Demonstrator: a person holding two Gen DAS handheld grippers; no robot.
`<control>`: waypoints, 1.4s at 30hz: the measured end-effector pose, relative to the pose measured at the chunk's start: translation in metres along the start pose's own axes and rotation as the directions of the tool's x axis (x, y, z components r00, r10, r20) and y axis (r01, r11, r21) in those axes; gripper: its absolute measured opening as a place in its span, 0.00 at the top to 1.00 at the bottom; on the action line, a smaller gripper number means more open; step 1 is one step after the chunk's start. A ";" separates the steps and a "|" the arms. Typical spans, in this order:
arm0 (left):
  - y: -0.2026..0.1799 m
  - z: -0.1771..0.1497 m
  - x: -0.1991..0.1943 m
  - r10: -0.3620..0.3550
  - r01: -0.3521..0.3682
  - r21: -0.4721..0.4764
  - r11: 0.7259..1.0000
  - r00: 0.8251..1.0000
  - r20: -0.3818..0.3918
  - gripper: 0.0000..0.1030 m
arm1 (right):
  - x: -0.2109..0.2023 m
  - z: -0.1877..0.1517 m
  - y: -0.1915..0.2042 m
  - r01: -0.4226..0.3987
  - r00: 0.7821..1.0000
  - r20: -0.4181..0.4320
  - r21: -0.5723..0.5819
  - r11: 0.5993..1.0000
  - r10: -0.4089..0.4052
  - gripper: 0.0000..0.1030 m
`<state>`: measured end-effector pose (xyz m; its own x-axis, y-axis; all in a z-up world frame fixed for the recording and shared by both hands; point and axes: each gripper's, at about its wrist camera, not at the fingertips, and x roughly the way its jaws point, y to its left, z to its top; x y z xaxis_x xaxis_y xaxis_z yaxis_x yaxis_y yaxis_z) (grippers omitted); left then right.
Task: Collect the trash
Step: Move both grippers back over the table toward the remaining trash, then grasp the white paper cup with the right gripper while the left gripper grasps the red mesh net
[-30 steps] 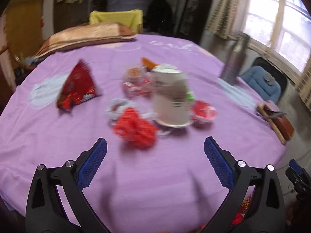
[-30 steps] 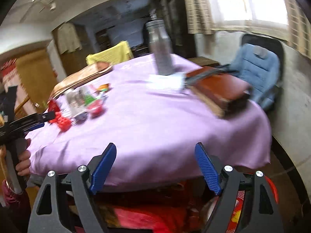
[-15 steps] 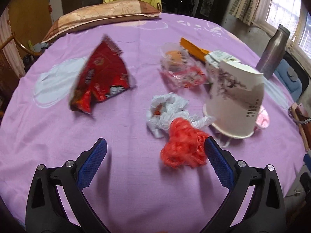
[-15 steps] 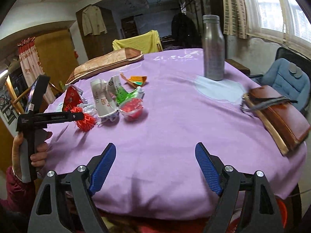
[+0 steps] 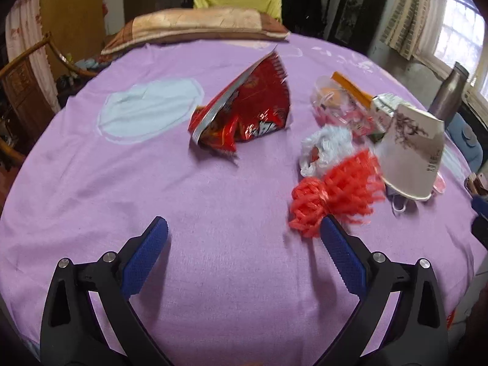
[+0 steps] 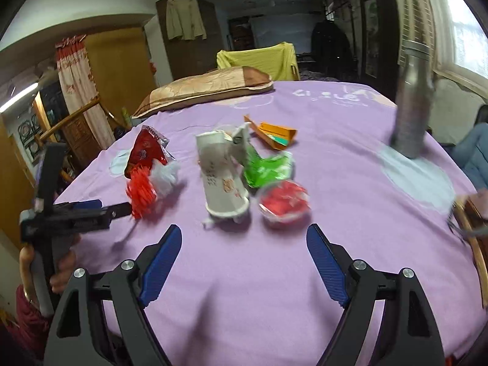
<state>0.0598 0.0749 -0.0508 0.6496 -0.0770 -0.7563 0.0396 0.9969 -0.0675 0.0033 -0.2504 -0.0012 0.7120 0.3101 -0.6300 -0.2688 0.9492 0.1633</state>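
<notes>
I see the trash heaped mid-tabletop (image 5: 213, 213) on purple cloth: a torn red snack bag (image 5: 244, 113), crumpled red netting (image 5: 332, 198) and an overturned paper cup (image 6: 221, 174), with my left gripper (image 5: 244, 244) and right gripper (image 6: 244, 256) both spread wide, empty.

You can read no word for certain here. The red snack bag (image 5: 244, 113) carries white lettering, too crumpled to make out, and the overturned paper cup (image 5: 411, 152) bears a column of dark print (small and blurred) beside a branch drawing. Pale writing on the purple tablecloth (image 6: 332, 94) stays illegible.
</notes>
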 end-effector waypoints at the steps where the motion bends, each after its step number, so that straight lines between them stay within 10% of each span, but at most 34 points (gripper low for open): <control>1: -0.002 -0.001 -0.002 0.004 -0.004 0.008 1.000 1.000 0.011 0.07 | 0.005 0.004 0.004 -0.001 1.000 -0.001 -0.005 1.000 0.001 0.20; 15: -0.011 -0.007 -0.010 -0.102 0.097 0.084 0.992 0.993 0.061 0.07 | 0.083 0.058 0.028 0.007 0.998 -0.063 -0.001 1.000 -0.007 0.21; 17: -0.010 -0.007 -0.010 -0.117 0.112 0.079 0.991 0.991 0.057 0.07 | 0.088 0.060 0.029 0.006 0.998 -0.057 -0.010 1.000 -0.007 0.71; 28: -0.015 -0.005 -0.005 -0.142 0.141 0.089 0.986 0.990 -0.002 0.07 | 0.000 0.064 0.017 -0.064 0.982 0.176 0.019 0.998 0.060 0.71; 42: -0.056 0.025 0.030 -0.180 0.193 0.071 0.979 0.971 -0.160 0.07 | -0.034 0.035 -0.027 -0.026 0.981 0.193 0.096 0.995 0.007 0.71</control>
<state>0.0960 0.0168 -0.0531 0.5017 -0.2560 -0.8263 0.2177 0.9618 -0.1658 0.0089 -0.2846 0.0419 0.8219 0.3213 -0.4704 -0.2237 0.9415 0.2522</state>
